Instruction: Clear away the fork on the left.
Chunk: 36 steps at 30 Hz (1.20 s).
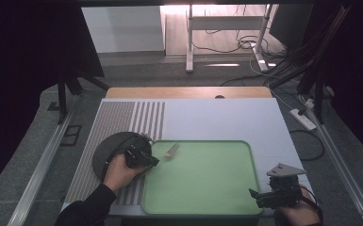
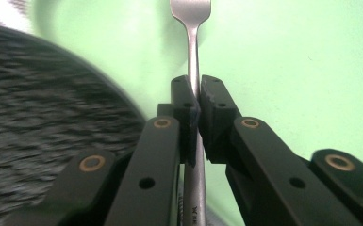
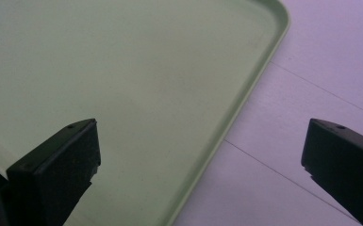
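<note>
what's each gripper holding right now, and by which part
The left gripper is shut on the fork, clamping its handle, tines pointing out over the green tray. The right gripper is open and holds nothing.

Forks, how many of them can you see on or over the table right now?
1. The fork is clamped by its handle in the left claw, tines out over the green tray's near-left corner, beside the dark round plate.
</note>
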Available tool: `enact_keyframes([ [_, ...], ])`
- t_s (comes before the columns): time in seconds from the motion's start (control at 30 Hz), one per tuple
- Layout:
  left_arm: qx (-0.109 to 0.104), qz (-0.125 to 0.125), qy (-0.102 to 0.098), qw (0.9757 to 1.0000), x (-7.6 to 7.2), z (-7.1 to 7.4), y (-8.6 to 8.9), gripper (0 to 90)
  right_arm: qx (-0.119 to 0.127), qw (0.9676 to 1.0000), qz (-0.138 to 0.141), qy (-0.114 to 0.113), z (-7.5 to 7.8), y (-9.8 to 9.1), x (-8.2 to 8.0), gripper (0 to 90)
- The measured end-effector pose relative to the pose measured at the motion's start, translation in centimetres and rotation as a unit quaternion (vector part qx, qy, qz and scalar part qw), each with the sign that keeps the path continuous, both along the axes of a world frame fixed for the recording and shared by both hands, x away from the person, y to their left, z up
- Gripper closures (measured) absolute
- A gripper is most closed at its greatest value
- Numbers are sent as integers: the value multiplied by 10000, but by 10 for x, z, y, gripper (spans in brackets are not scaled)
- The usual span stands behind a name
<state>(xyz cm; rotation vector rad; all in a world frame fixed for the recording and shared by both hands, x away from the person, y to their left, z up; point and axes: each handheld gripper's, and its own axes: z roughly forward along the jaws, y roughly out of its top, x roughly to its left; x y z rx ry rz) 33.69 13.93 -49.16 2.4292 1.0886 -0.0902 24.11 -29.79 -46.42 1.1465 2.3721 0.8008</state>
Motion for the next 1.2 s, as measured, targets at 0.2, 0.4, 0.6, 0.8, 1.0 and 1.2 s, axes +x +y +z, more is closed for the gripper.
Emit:
enact_keyframes([
  [0.2, -24, -140, 66, 9999, -9, -5, -19, 843, -5, 10000, 2, 11, 0, 0, 0, 0],
  [0.4, -23, -245, 115, 9996, -17, -12, -40, 843, -36, 10000, 21, 9, 0, 1, 0, 0],
  [0.6, 57, -442, 123, 9989, -24, -17, -52, 834, -36, 10000, 30, 14, 0, 1, 0, 0],
  [0.8, 19, -621, -426, 9972, -26, -5, -60, 880, -49, 10000, 44, 26, -1, 1, 1, 0],
  [1.0, 130, -943, -349, 9948, -22, -12, -85, 885, -62, 9999, 71, 44, -1, 1, 1, 0],
  [1.2, 286, -852, -363, 9953, -16, -16, -78, 885, -40, 10000, 72, 36, -1, 1, 1, 0],
])
